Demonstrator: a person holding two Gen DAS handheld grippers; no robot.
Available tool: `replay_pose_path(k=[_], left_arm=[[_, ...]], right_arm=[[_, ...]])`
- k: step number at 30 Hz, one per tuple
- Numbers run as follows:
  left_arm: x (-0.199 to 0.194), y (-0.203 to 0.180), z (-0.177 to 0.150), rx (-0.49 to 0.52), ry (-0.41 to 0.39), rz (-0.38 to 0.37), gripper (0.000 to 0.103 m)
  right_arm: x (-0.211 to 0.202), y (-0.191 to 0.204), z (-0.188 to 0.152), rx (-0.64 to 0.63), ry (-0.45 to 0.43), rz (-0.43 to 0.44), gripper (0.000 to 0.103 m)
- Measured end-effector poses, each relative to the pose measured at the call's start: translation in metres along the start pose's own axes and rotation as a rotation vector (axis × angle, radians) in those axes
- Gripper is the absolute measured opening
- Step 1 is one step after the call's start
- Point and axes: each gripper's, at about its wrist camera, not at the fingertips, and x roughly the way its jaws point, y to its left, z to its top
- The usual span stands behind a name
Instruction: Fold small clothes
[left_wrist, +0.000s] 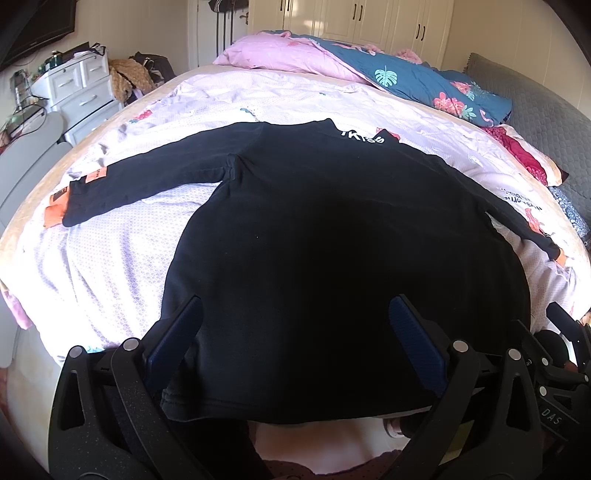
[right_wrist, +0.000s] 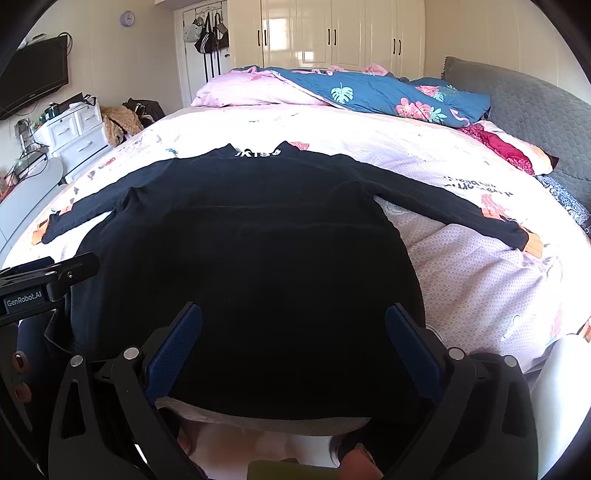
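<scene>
Black top (left_wrist: 314, 229) — flat, sleeves spread

Small black long-sleeved top (left_wrist: 314, 229) (right_wrist: 236, 258) — spread flat on the bed, both sleeves stretched out to the sides. White lettering at the collar, on the far edge. Orange cuffs at both sleeve ends, plus an orange patch on the sleeve that shows at the left of the left wrist view. Hem nearest the cameras — draped over the bed's near edge, slightly rumpled at one corner.
</scene>
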Motion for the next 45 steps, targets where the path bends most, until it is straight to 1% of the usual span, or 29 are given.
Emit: replay_pose_path(k=[29, 45], left_arm=[[0.0004, -0.0014, -0.0003, 0.005, 0.002, -0.003, 0.094], [0.0085, -0.0078, 0.0053, 0.017, 0.010, -0.010, 0.094]], right_arm=[[0.0003, 0.0015, -0.0010, -0.005, -0.001, -0.003, 0.099], [0.0045, -0.0033, 0.0033, 0.006, 0.005, -0.004, 0.099]])
